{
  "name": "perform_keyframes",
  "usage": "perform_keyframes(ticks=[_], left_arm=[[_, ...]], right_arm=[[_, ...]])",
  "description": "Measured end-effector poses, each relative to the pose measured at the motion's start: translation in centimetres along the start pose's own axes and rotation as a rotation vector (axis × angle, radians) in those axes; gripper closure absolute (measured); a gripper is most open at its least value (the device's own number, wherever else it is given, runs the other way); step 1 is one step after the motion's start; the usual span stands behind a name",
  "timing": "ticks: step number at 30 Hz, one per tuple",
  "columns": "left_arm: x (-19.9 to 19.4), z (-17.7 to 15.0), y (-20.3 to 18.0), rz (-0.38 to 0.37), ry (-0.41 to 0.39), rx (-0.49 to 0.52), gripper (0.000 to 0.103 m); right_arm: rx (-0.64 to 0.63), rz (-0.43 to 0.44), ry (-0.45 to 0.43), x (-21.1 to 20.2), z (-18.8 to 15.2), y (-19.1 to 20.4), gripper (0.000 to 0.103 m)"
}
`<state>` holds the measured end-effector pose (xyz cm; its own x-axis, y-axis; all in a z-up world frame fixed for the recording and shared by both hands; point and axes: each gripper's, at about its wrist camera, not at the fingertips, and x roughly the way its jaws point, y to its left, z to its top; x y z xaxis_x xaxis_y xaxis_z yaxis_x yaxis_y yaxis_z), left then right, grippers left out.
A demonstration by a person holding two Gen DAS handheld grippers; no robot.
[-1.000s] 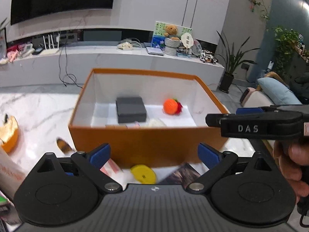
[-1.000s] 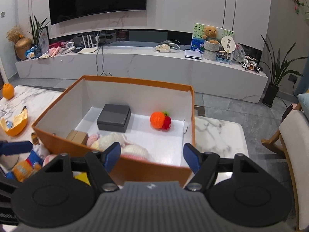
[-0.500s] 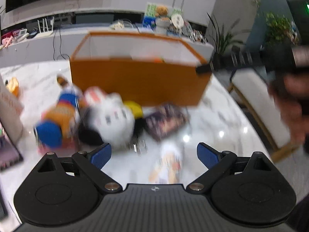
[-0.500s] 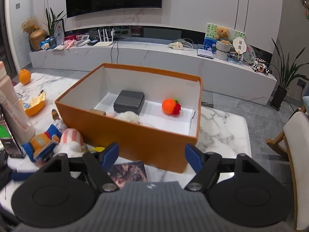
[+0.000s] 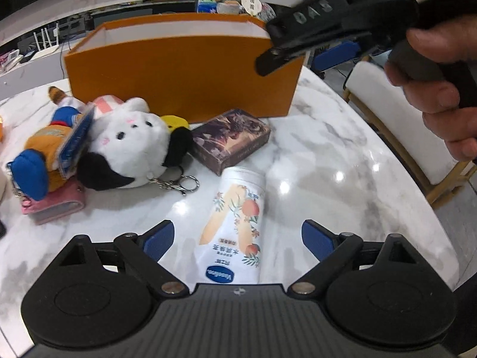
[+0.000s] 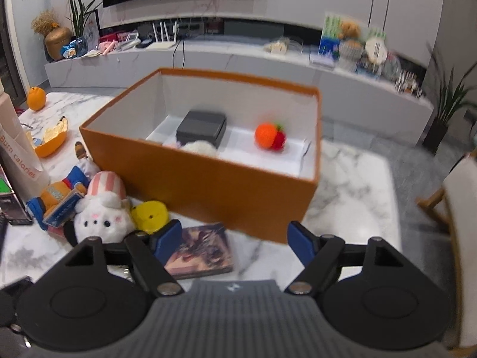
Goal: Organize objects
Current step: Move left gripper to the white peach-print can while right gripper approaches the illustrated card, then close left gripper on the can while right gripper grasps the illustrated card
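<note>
Fingers on my left gripper [image 5: 237, 234] are spread wide with nothing pinched, and the white lotion tube [image 5: 235, 223] lies flat on the worktop [image 5: 342, 161] right between them, its cap end nearest me. My best guess is that the tube is my next pick, then it goes in the orange box [image 6: 208, 176] at the far side. To do it well, I should come straight down, keep the tube in the middle, and squeeze its round sides gently so it does not roll or slip. My right gripper [image 6: 235, 238] has just been opening its fingers and holds nothing; the dark picture box [image 6: 202, 252] lies under it. Just beyond the tube's far end sit that picture box and the key ring [image 5: 182, 183] of the white plush cat [image 5: 131, 143], so I must not snag them. A gray box [image 6: 202, 126] and an orange knit fruit [image 6: 268, 135] are already in the box, with room left.
</note>
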<state>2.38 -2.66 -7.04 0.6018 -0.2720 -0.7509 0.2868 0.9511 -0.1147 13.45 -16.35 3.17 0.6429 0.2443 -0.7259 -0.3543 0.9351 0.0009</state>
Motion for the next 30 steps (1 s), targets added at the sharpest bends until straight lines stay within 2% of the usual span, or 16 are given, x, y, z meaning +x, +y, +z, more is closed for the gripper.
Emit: perform_keyframes(ticks=[4, 5, 7, 14, 15, 16, 17, 18, 20, 25, 30], left_arm=[[0.9, 0.1, -0.6, -0.012, 0.019, 0.037, 0.0], [1.2, 0.1, -0.7, -0.006, 0.023, 0.047, 0.003], [1.9, 0.2, -0.6, -0.002, 0.036, 0.053, 0.016], [3.5, 0.9, 0.0, 0.012, 0.019, 0.054, 0.018], [3.6, 0.9, 0.0, 0.017, 0.012, 0.056, 0.022], [3.7, 1.0, 0.1, 0.038, 0.002, 0.062, 0.033], [3.8, 1.0, 0.0, 0.053, -0.003, 0.072, 0.038], [3.7, 1.1, 0.0, 0.071, -0.004, 0.081, 0.051], [3.6, 1.2, 0.4, 0.111, 0.005, 0.079, 0.05], [3.1, 1.2, 2.0, 0.135, 0.029, 0.03, 0.05], [2.4, 1.1, 3.6, 0.146, 0.046, -0.015, 0.05]], right_arm=[[0.016, 0.023, 0.043, 1.2, -0.3, 0.5, 0.024], [0.012, 0.021, 0.046, 1.5, -0.3, 0.6, 0.024], [0.011, 0.02, 0.052, 1.8, -0.4, 0.7, 0.024], [0.019, 0.021, 0.058, 2.1, -0.4, 0.3, 0.022], [0.016, 0.021, 0.061, 2.2, -0.4, 0.3, 0.021], [0.013, 0.02, 0.065, 2.2, -0.5, 0.3, 0.021], [0.009, 0.019, 0.068, 2.4, -0.6, 0.3, 0.021], [0.005, 0.017, 0.073, 2.6, -0.6, 0.2, 0.021], [-0.004, 0.009, 0.087, 3.1, -0.9, 0.2, 0.021], [-0.014, -0.009, 0.13, 5.1, -1.5, 0.1, 0.021], [-0.012, 0.03, 0.166, 6.7, -1.7, 0.9, 0.02]])
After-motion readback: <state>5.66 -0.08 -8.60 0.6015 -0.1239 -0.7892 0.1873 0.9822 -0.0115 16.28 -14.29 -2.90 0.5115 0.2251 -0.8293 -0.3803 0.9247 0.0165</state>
